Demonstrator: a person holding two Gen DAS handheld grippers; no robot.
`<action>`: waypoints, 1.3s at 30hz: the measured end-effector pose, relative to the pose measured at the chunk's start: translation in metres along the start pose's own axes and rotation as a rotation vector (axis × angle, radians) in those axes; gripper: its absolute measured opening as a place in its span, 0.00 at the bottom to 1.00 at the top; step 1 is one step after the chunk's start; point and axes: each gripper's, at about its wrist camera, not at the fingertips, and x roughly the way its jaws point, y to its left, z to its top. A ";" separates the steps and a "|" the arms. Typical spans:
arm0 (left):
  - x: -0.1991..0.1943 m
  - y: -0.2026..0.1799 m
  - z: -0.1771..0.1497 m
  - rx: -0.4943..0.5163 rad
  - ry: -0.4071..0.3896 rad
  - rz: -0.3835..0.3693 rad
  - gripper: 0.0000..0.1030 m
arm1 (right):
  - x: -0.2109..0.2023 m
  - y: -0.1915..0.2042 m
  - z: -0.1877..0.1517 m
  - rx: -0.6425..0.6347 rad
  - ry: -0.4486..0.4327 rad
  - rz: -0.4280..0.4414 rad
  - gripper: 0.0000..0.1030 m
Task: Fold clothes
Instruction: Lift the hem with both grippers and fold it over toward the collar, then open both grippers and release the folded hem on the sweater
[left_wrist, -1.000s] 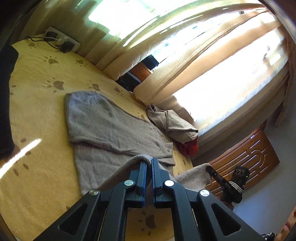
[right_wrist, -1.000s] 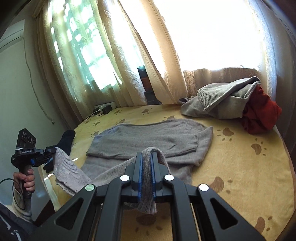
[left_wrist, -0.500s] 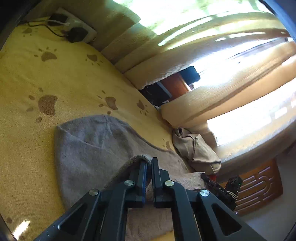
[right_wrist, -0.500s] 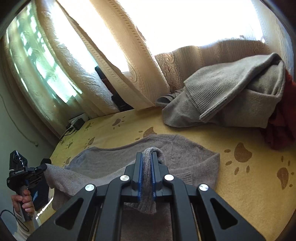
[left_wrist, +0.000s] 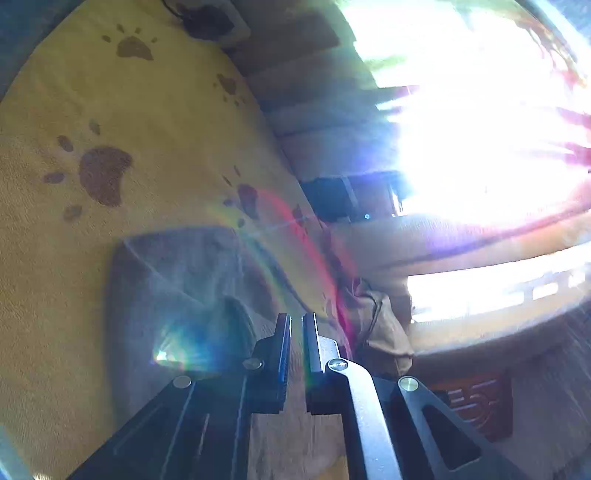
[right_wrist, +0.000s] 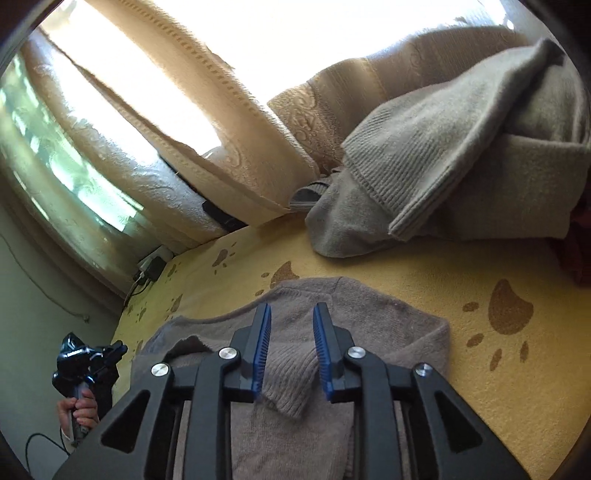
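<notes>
Both tools have travelled forward over the bed, carrying the grey sweater's ribbed hem onto its upper half. Right tool has just been opening; its pads now stand apart, the hem lying loose between them. Left tool is clenched, with knit fabric running under its tips, though glare blurs whether it pinches any. Beyond the sweater, toward the curtain, sits a heap of grey clothes
</notes>
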 end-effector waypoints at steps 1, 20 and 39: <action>0.001 -0.009 -0.010 0.047 0.039 0.013 0.05 | -0.005 0.010 -0.004 -0.053 0.010 0.006 0.28; 0.081 -0.038 -0.008 0.185 0.157 0.314 0.05 | 0.069 0.043 -0.016 -0.306 0.195 -0.171 0.81; 0.099 -0.019 -0.019 0.292 0.090 0.369 0.05 | 0.100 0.054 -0.035 -0.426 0.256 -0.263 0.81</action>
